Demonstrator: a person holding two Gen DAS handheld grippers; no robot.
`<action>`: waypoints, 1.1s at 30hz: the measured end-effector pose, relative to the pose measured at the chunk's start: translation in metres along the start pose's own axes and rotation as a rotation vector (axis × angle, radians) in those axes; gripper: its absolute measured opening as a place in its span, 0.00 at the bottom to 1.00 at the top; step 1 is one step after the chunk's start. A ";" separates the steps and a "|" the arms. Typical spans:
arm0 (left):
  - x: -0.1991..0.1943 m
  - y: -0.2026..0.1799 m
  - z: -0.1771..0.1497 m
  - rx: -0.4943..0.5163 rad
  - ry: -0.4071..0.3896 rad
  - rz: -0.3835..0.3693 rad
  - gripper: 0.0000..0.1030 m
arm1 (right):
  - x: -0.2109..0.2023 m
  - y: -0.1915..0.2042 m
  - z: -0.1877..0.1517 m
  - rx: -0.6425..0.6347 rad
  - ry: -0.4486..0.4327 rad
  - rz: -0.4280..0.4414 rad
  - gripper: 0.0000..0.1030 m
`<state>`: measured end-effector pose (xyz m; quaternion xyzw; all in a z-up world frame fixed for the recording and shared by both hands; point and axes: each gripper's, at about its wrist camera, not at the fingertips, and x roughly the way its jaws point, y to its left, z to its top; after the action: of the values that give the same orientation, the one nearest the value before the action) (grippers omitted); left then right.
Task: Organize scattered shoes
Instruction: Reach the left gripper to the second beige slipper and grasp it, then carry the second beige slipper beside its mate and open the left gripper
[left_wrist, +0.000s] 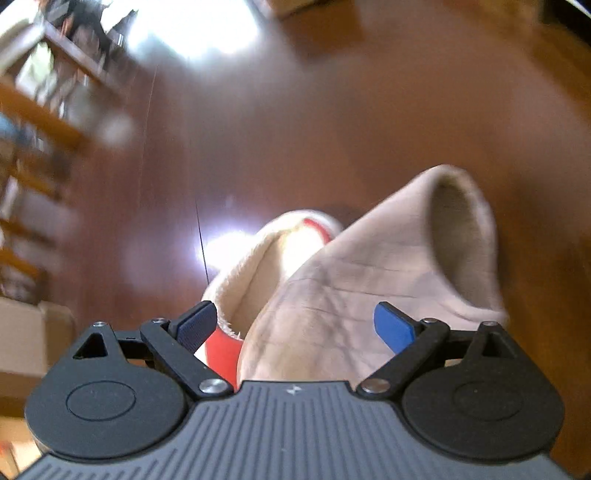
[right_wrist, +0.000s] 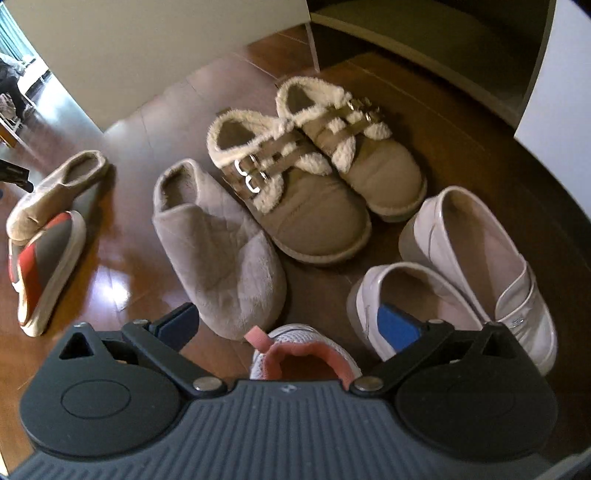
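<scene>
Right wrist view: the wooden floor (right_wrist: 122, 266) fills most of the frame, and the open white cabinet (right_wrist: 436, 40) sits along the top right. In the centre are the two fleece-lined buckle shoes (right_wrist: 314, 206), side by side and touching. Lower right holds the pair of white loafers (right_wrist: 476, 266), also together. Left of centre lies one grey plush slipper (right_wrist: 218, 243) alone; its partner, the beige slipper (right_wrist: 55, 188), is far off at the left edge, resting against a red-and-grey sneaker (right_wrist: 44, 266). At the bottom centre a white sneaker with a pink collar (right_wrist: 306, 354) lies just ahead of my right claw (right_wrist: 291, 325).

As I judge it, the step in hand is to reunite the slippers. To do it well I should close on the beige slipper's heel wall only, keeping the red-and-grey sneaker (left_wrist: 221, 350) out of the bite, then set it down parallel to the grey one, toes the same way.

My left claw (left_wrist: 295, 325) is spread wide, with the beige slipper (left_wrist: 369, 288) lying between the pads, and I cannot tell if either pad touches it; nothing is clamped. My right claw is equally wide and empty, with the pink collar between its pads.
</scene>
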<state>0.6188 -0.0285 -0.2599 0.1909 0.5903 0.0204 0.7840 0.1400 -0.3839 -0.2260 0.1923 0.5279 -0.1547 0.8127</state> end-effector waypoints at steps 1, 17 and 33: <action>0.011 0.006 -0.001 -0.041 0.015 -0.033 0.88 | 0.006 0.001 -0.003 0.004 0.010 -0.013 0.99; -0.136 0.031 -0.070 -0.344 0.045 -0.444 0.26 | -0.010 0.048 -0.011 -0.046 -0.037 0.092 0.98; -0.182 0.016 -0.328 -0.168 0.234 -0.366 0.49 | 0.022 0.091 -0.030 0.053 0.133 0.366 0.98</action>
<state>0.2610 0.0297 -0.1630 0.0112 0.6982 -0.0512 0.7140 0.1666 -0.2906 -0.2439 0.3160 0.5325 -0.0053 0.7852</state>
